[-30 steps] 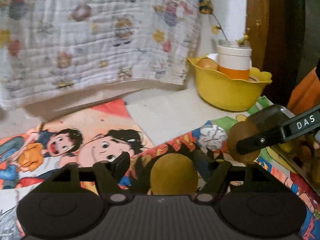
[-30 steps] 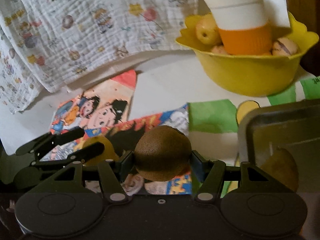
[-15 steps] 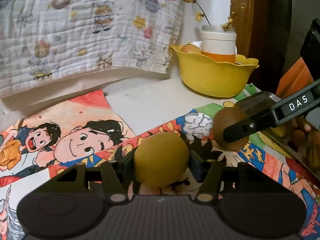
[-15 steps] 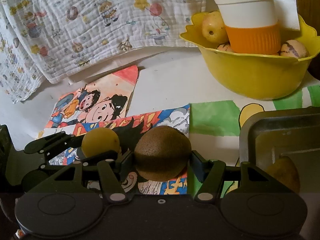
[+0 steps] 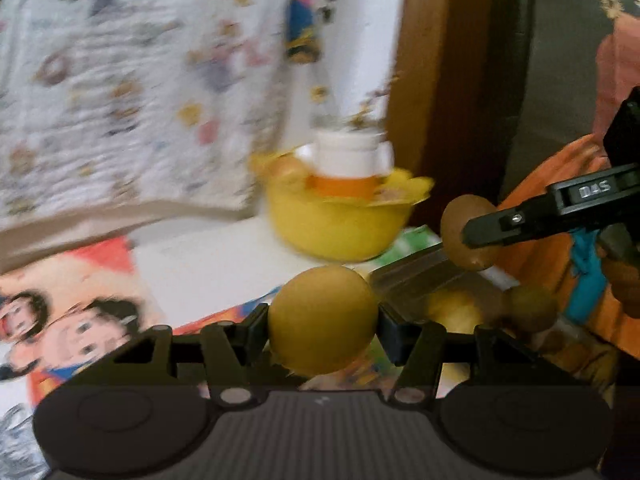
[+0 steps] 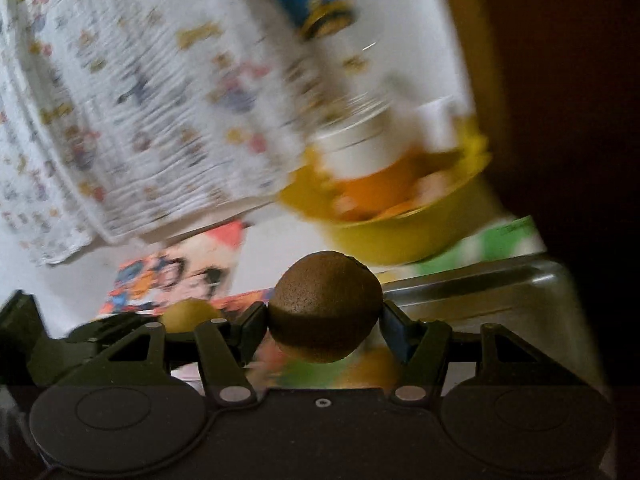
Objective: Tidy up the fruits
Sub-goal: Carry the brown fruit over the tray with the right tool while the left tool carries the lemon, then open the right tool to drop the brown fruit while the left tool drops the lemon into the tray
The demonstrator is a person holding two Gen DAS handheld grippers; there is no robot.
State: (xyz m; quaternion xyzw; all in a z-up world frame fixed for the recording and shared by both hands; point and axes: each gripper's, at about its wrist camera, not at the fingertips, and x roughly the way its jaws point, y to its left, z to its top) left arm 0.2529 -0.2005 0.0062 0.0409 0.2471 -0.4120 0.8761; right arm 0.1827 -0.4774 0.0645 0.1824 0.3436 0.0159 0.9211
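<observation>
Fruit in each tong: left gripper [image 5: 322, 326] clamps yellow fruit [image 5: 322, 320], right gripper [image 6: 324, 326] clamps brown kiwi [image 6: 324, 306], both airborne near metal tray [image 6: 480, 284]. Likely light, roundish, bruisable; grip across middle, gentle squeeze.

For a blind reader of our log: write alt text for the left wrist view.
The left gripper has its jaws shut on a yellow-brown fruit. To its right, the right gripper holds a brown kiwi above a metal tray, with a blurred yellow bowl behind.
</observation>
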